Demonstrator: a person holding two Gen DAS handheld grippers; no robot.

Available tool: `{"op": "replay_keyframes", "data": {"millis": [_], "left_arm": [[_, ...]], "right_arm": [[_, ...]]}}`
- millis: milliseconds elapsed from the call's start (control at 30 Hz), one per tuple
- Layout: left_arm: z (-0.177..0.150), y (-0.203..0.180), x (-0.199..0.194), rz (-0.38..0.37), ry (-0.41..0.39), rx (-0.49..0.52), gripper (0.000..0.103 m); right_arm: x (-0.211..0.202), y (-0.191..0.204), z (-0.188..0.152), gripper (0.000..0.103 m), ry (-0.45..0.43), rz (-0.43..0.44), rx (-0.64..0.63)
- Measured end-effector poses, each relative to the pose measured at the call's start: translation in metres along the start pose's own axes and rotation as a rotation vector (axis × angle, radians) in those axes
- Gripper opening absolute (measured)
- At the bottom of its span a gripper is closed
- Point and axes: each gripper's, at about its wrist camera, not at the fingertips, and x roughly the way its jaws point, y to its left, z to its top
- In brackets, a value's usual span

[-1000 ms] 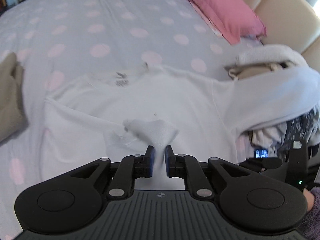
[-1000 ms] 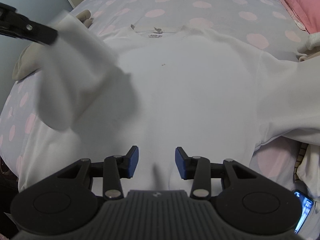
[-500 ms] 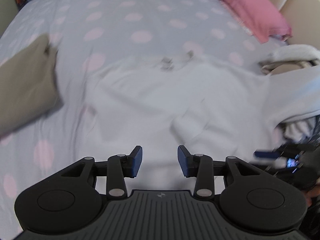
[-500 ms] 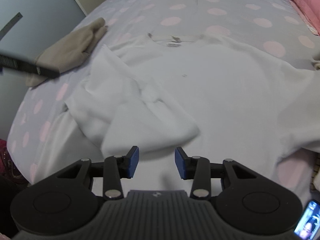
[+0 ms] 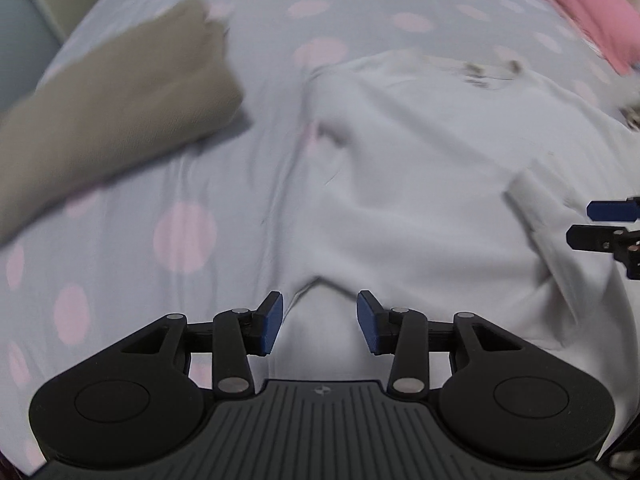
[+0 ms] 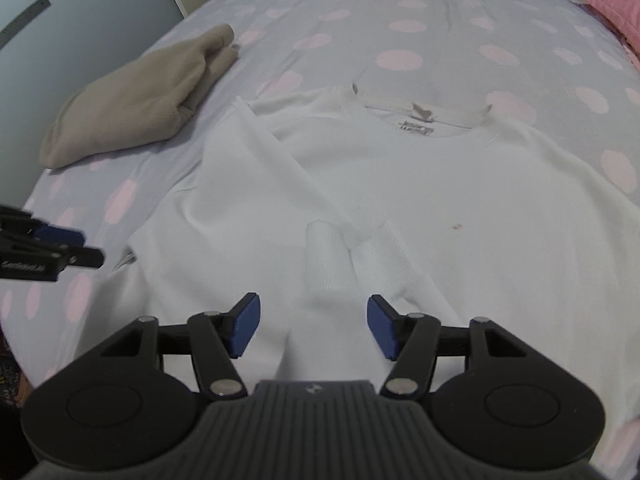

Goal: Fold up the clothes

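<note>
I'm looking down at a white sweatshirt (image 6: 420, 184) spread flat on the bed (image 6: 400, 12), collar (image 6: 420, 104) pointing away from me, label showing inside the neck. The bed wears a pale grey sheet with pink dots. On the right wrist view, my right gripper (image 6: 314, 330) hovers low over the lower middle of the sweatshirt, jaws spread wide, nothing between them. Just ahead of those blue pads (image 6: 244, 330) lies a sleeve (image 6: 280, 168) folded diagonally across the chest, its ribbed cuff (image 6: 352, 258) resting on the body of the garment, bunched into two soft rolls. A small brownish speck (image 6: 456, 225) sits on the fabric to the right of the cuff. My left gripper (image 5: 320, 322) is out at the sweatshirt's left edge, jaws also spread and empty, right over the line where white cloth meets sheet; that picture is motion-blurred, so fine detail is lost. In the right wrist view it pokes in from the left edge of the frame. A folded beige garment (image 6: 140, 100) lies on the sheet off to the left, clear of the sweatshirt. A pink pillow (image 6: 612, 4) sits at the far right corner of the bed.
</note>
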Motion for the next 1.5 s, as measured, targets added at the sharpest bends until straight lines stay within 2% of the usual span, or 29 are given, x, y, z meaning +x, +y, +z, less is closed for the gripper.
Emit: {"op": "replay_keyframes", "data": {"millis": [67,100,167,200,233,333,433,633,833,967,1000,1033,1167,1300,1433,1500], "left_arm": [[0.003,0.001,0.001,-0.008,-0.003,-0.009,0.039],[0.004,0.000,0.000,-0.015,-0.007,-0.011,0.039],[0.005,-0.001,-0.001,-0.029,-0.016,-0.015,0.039],[0.006,-0.002,-0.002,-0.036,-0.019,-0.017,0.039],[0.006,-0.003,-0.002,-0.038,-0.022,-0.018,0.039],[0.005,-0.004,-0.005,-0.037,-0.030,-0.019,0.039],[0.002,-0.001,-0.008,-0.036,-0.041,-0.030,0.039],[-0.004,0.009,-0.009,-0.029,-0.046,-0.063,0.039],[-0.007,0.021,-0.004,-0.009,-0.037,-0.099,0.039],[-0.011,0.020,-0.003,0.008,-0.036,-0.090,0.039],[-0.011,0.020,-0.003,0.013,-0.035,-0.087,0.039],[-0.012,0.019,-0.003,0.017,-0.034,-0.083,0.039],[-0.015,0.018,-0.003,0.030,-0.032,-0.067,0.039],[-0.019,0.019,-0.003,0.035,-0.024,-0.046,0.040],[-0.013,0.021,-0.007,0.012,-0.021,-0.037,0.040],[-0.004,0.020,-0.010,-0.008,-0.021,-0.052,0.042]], "right_arm": [[0.012,-0.001,0.003,0.061,-0.006,-0.032,-0.010],[0.018,-0.001,0.004,0.056,-0.006,-0.050,-0.016],[0.025,-0.005,0.003,0.041,-0.002,-0.059,-0.013],[0.026,-0.007,0.002,0.027,0.003,-0.048,-0.003],[0.026,-0.010,0.001,0.017,0.007,-0.034,0.008],[-0.003,-0.014,-0.007,0.013,-0.016,-0.021,0.025],[-0.034,-0.018,-0.016,0.013,-0.042,-0.010,0.041],[-0.091,-0.048,-0.077,0.013,-0.035,-0.015,0.110],[-0.099,-0.066,-0.140,0.014,0.044,-0.083,0.144],[-0.089,-0.078,-0.165,0.014,0.127,-0.094,0.192],[-0.086,-0.080,-0.169,0.015,0.149,-0.099,0.196],[-0.084,-0.081,-0.174,0.020,0.172,-0.103,0.200],[-0.090,-0.087,-0.184,0.030,0.195,-0.096,0.239],[-0.119,-0.097,-0.183,0.045,0.174,-0.090,0.287],[-0.140,-0.113,-0.164,0.048,0.125,-0.121,0.287],[-0.135,-0.117,-0.147,0.049,0.122,-0.141,0.251]]}}
